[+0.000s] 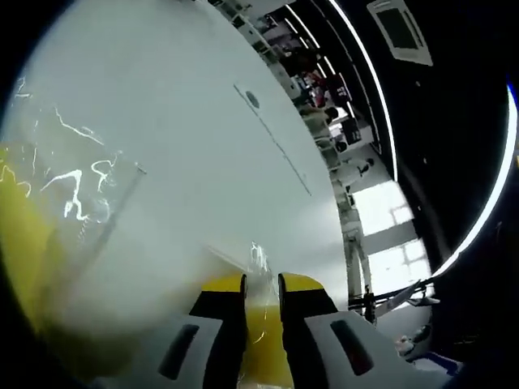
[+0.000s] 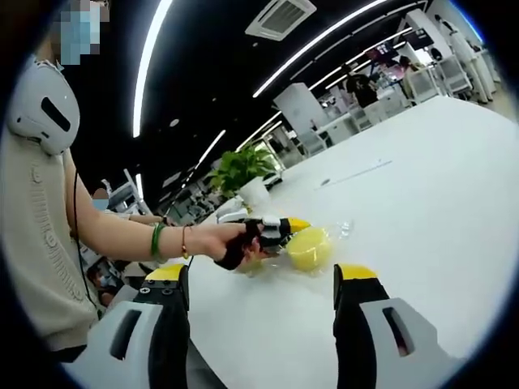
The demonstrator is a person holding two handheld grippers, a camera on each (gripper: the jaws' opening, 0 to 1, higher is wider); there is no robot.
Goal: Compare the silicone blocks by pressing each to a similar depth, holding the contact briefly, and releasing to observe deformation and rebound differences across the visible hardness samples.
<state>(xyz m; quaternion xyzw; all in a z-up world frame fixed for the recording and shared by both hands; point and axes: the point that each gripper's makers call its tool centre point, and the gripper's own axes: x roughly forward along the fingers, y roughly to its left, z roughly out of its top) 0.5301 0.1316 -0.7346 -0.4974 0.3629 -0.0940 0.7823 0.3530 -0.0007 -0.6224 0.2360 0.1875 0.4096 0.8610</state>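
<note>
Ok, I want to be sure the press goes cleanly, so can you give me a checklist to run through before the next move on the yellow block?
1. Left hand-held gripper at the yellow silicone block: ok, its yellow tip sits against the block in the right gripper view.
2. Left jaws closed: ok, they stand nearly together in the left gripper view, with clear wrap between them.
3. Right hand-held gripper free: ok, jaws wide apart, holding nothing, short of the block.
4. Block resting on the white table: ok.
5. Press depth reached: cannot tell.
6. Other hardness samples in reach: cannot tell.
</note>
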